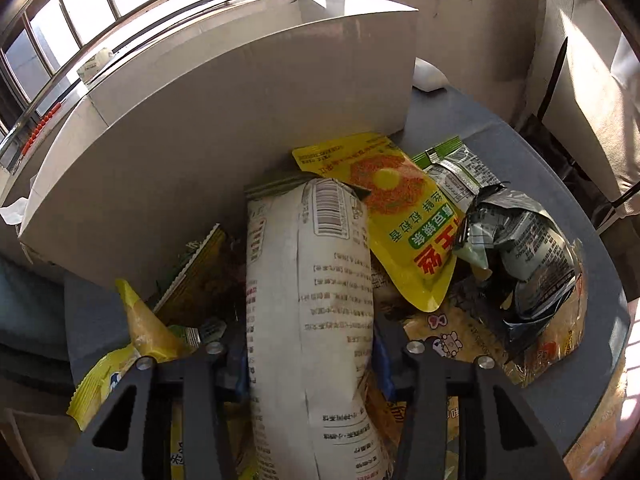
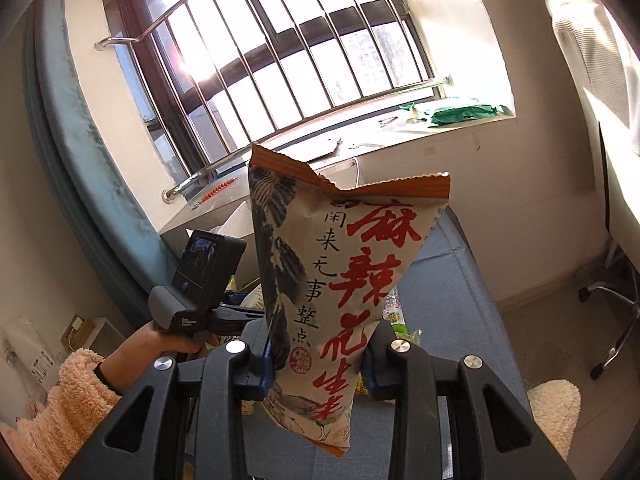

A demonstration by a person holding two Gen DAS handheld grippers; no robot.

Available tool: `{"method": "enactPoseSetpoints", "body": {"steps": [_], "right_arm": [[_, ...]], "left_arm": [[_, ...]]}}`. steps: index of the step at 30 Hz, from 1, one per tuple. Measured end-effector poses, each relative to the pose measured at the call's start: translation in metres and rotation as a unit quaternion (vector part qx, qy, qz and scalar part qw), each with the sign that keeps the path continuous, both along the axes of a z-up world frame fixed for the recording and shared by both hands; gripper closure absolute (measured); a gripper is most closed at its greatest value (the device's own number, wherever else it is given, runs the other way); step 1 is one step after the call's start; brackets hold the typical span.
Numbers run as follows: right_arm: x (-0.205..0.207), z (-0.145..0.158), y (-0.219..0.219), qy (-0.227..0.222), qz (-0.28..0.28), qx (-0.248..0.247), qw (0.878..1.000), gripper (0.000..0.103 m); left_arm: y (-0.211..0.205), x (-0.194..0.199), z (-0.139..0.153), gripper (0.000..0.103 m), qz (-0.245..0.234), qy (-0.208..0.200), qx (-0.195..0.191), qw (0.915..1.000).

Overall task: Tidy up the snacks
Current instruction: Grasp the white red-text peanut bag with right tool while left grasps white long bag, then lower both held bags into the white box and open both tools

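My left gripper (image 1: 306, 360) is shut on a tall white snack bag (image 1: 316, 304) with a barcode, held over a pile of snacks on the grey table (image 1: 520, 152). The pile holds a yellow packet (image 1: 400, 220), a crumpled silver-black packet (image 1: 528, 252) and a yellow bag (image 1: 120, 352) at the left. A large white cardboard box (image 1: 224, 152) stands right behind the pile. My right gripper (image 2: 318, 356) is shut on a beige peanut bag with red characters (image 2: 340, 264), held upright in the air. The left gripper's handle and camera (image 2: 208, 276) show in the right wrist view.
A barred window (image 2: 280, 60) and a sill with a green packet (image 2: 460, 110) lie behind the table. A white office chair (image 2: 600, 160) stands at the right. A blue upright panel (image 2: 80, 160) lines the left wall. A fluffy beige cushion (image 2: 556, 404) lies on the floor.
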State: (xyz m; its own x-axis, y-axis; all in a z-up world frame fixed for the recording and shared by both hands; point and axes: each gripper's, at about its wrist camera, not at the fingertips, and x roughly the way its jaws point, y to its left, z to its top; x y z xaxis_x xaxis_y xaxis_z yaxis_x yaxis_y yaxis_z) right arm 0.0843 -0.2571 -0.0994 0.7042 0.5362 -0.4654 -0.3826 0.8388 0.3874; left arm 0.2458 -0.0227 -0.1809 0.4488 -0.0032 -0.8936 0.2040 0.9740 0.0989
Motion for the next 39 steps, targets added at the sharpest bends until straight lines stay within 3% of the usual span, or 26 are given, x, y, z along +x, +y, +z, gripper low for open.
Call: {"method": "enactPoseSetpoints", "body": {"steps": [3, 8, 10, 15, 16, 19, 21, 24, 30, 36, 38, 39], "right_arm": [[0.007, -0.006, -0.005, 0.009, 0.002, 0.006, 1.000, 0.067], [0.021, -0.012, -0.008, 0.020, 0.006, 0.015, 1.000, 0.067], [0.030, -0.012, -0.007, 0.026, 0.012, 0.017, 0.999, 0.067], [0.056, 0.001, 0.008, 0.017, 0.030, 0.003, 0.999, 0.067], [0.062, 0.006, 0.013, 0.012, 0.038, 0.001, 0.999, 0.067], [0.087, 0.027, 0.035, -0.012, 0.052, -0.014, 0.998, 0.067], [0.109, 0.041, 0.054, -0.028, 0.061, -0.025, 0.997, 0.067], [0.151, 0.057, 0.087, -0.029, 0.074, -0.036, 0.996, 0.067], [0.243, 0.075, 0.144, -0.010, 0.081, -0.071, 0.994, 0.067], [0.314, 0.054, 0.174, 0.043, 0.078, -0.098, 0.991, 0.067], [0.326, 0.043, 0.182, 0.053, 0.077, -0.118, 0.989, 0.066], [0.331, 0.036, 0.185, 0.060, 0.079, -0.123, 0.987, 0.064]], "left_arm": [[0.002, -0.007, 0.009, 0.066, -0.006, -0.021, -0.017, 0.9996], [0.025, -0.034, 0.035, 0.069, 0.023, -0.070, -0.094, 0.9929], [0.043, -0.052, 0.054, 0.069, 0.040, -0.103, -0.159, 0.9811], [0.090, -0.078, 0.112, 0.069, 0.077, -0.204, -0.289, 0.9319], [0.099, -0.077, 0.122, 0.069, 0.090, -0.216, -0.300, 0.9246], [0.119, -0.060, 0.155, 0.070, 0.130, -0.255, -0.286, 0.9144], [0.128, -0.033, 0.171, 0.070, 0.149, -0.267, -0.268, 0.9134], [0.138, 0.013, 0.173, 0.070, 0.158, -0.254, -0.290, 0.9090], [0.151, 0.077, 0.168, 0.069, 0.186, -0.234, -0.257, 0.9192], [0.160, 0.126, 0.157, 0.068, 0.223, -0.217, -0.205, 0.9280], [0.162, 0.138, 0.151, 0.062, 0.244, -0.204, -0.189, 0.9292], [0.163, 0.143, 0.149, 0.054, 0.257, -0.201, -0.173, 0.9293]]}}
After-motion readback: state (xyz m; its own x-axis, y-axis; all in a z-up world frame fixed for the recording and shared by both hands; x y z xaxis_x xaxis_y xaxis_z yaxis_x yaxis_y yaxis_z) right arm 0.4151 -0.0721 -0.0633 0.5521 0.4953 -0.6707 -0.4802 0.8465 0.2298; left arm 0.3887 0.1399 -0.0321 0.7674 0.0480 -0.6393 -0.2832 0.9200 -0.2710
